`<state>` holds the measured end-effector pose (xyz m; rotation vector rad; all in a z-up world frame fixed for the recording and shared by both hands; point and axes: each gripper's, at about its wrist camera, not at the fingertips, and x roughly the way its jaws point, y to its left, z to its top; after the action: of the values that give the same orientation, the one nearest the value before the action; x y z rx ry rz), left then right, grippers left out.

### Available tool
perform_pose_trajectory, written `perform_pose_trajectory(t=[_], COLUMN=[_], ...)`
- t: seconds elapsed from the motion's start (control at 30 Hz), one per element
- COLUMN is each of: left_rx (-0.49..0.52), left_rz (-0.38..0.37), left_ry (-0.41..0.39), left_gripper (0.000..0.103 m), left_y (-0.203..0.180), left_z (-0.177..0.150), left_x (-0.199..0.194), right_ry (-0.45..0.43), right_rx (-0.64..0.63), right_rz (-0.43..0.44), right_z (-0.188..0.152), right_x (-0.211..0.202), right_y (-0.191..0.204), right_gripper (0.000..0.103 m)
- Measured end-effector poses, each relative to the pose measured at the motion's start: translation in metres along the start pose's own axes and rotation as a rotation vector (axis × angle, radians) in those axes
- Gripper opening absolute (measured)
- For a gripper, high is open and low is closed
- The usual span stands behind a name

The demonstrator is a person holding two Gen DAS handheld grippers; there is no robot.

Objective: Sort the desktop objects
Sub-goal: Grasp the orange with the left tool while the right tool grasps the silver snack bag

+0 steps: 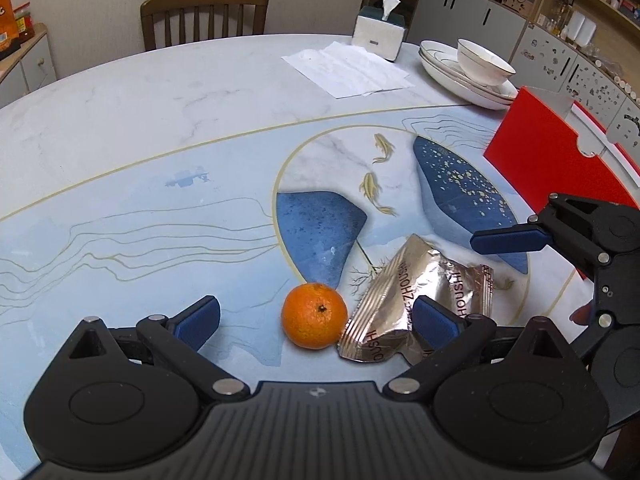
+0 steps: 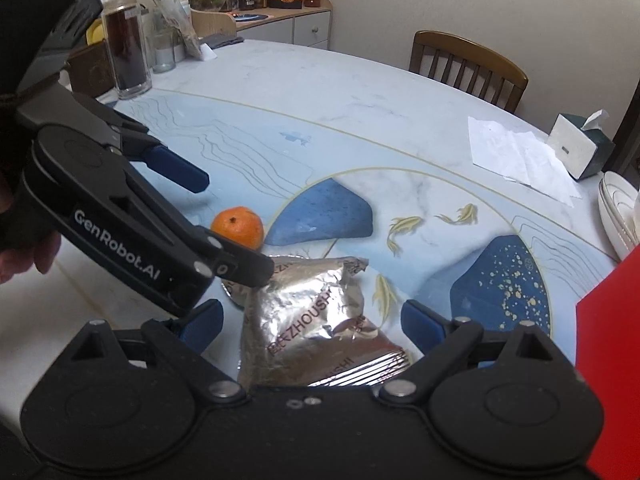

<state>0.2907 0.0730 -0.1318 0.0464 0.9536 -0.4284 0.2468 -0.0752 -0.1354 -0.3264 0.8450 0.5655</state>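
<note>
An orange mandarin (image 1: 314, 316) lies on the table between the fingers of my open left gripper (image 1: 316, 322). A silver foil snack bag (image 1: 416, 304) lies just right of it, under the left gripper's right fingertip (image 1: 434, 320). In the right wrist view the foil bag (image 2: 312, 320) lies between the fingers of my open right gripper (image 2: 312, 326), with the mandarin (image 2: 238, 227) beyond it to the left. The left gripper (image 2: 224, 226) reaches in from the left, one finger over the bag's corner. The right gripper's upper blue finger (image 1: 510, 240) shows at the right of the left wrist view.
A red box (image 1: 556, 152) stands at the right. Stacked white dishes (image 1: 472, 76), a tissue box (image 1: 380, 32) and paper sheets (image 1: 352, 68) lie at the far right. Jars (image 2: 128, 52) stand at the table's far left. Wooden chair (image 1: 204, 14) behind.
</note>
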Motion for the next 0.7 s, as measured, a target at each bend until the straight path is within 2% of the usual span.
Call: perform_pose_trajectory(t=[0.33, 0.4, 0.5, 0.6, 0.7], left_rx=[-0.035, -0.038, -0.05, -0.054, -0.054], left_rz=[0.01, 0.009, 0.001, 0.005, 0.0], left_ry=[-0.018, -0.018, -0.018, -0.019, -0.014], left_gripper=[0.102, 0.098, 0.085, 0.079, 0.064], left_y=[0.007, 0.007, 0.009, 0.01, 0.01], left_z=[-0.002, -0.003, -0.002, -0.002, -0.004], left_x=[0.001, 0.001, 0.001, 0.001, 0.001], right_ry=[0.022, 0.03, 0.039, 0.045, 0.046], right_rx=[-0.009, -0.005, 0.015, 0.033, 0.04], right_rz=[0.021, 0.024, 0.015, 0.001, 0.001], right_z=[0.001, 0.001, 0.0, -0.003, -0.004], right_x=[0.012, 0.015, 0.018, 0.02, 0.019], right_y=[0.004, 0.004, 0.0, -0.003, -0.005], right_gripper=[0.094, 0.093, 0.093, 0.092, 0.091])
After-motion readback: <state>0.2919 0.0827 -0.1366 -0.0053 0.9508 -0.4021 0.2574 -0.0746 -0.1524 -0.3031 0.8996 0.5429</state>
